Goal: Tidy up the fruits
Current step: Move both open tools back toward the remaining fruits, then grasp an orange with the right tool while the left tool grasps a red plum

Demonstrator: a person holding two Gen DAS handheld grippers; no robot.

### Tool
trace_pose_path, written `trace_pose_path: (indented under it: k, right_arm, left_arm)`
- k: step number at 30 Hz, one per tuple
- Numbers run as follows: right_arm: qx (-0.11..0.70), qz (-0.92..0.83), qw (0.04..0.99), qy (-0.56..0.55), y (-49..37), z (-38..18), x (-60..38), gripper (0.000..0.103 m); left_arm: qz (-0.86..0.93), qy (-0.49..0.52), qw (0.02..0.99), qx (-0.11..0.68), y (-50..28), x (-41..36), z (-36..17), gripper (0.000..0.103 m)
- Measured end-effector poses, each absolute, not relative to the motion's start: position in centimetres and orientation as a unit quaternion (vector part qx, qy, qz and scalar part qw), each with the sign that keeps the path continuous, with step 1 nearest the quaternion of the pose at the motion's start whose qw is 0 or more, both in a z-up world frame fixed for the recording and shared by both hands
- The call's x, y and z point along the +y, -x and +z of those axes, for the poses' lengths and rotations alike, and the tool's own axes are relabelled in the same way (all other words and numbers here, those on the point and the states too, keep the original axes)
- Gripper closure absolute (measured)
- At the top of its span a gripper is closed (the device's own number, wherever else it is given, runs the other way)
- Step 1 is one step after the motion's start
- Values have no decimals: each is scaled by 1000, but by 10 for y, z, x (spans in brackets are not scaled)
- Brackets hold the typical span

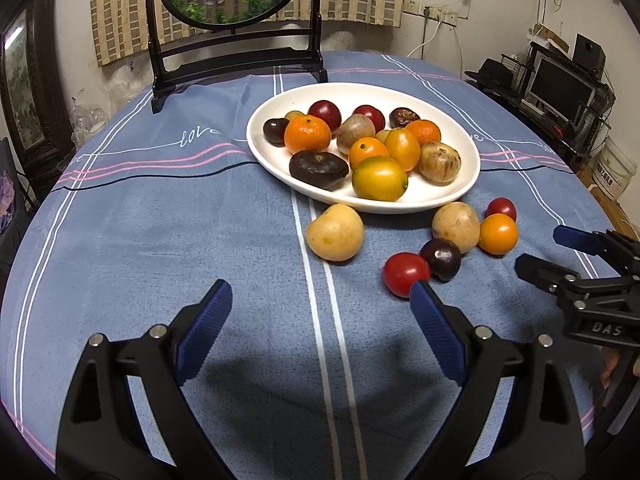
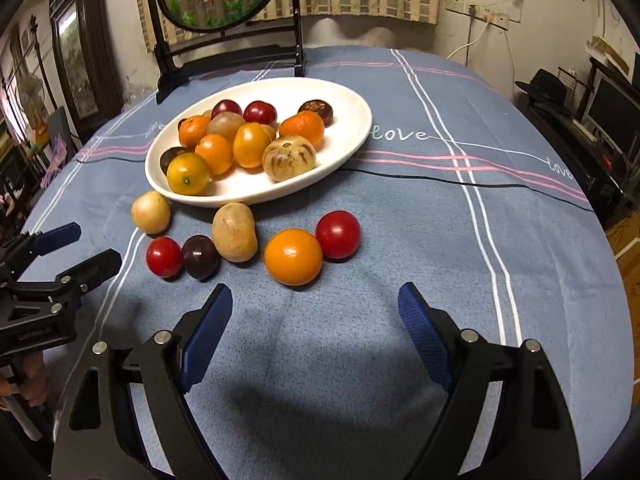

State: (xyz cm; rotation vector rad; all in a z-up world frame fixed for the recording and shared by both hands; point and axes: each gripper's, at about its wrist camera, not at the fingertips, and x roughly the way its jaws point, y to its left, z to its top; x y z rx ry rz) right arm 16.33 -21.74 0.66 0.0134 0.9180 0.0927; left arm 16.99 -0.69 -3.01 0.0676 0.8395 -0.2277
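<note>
A white oval plate (image 1: 460, 196) (image 2: 352, 128) holds several fruits: oranges, red and dark plums, brownish ones. On the blue cloth in front of it lie loose fruits: a yellow fruit (image 1: 335, 232) (image 2: 151, 212), a tan fruit (image 1: 456, 226) (image 2: 234, 232), a red tomato (image 1: 406, 274) (image 2: 164, 257), a dark plum (image 1: 441, 259) (image 2: 200, 257), an orange (image 1: 498, 234) (image 2: 293, 257) and a second red tomato (image 1: 501, 209) (image 2: 338, 235). My left gripper (image 1: 322, 300) (image 2: 98, 246) is open and empty, near the first tomato. My right gripper (image 2: 316, 300) (image 1: 544, 250) is open and empty, just short of the orange.
A black framed round goldfish screen (image 1: 236, 52) (image 2: 224, 20) stands at the table's far edge behind the plate. The round table has a blue striped cloth (image 1: 160, 220) (image 2: 460, 220). Shelves with a monitor (image 1: 560, 92) stand to the right.
</note>
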Motion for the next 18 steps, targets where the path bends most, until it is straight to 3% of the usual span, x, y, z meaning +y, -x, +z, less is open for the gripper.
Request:
trace_pose_path:
  k: [12,18]
  right_arm:
    - [468,32,883,24,-186,-6,-205,18]
    - [477,31,878,38,-195,-12,-200,35]
  left_arm:
    - [-114,-29,903,412,-172,0,-37,9]
    - [-123,-31,900,418,-171,-1,-42,8]
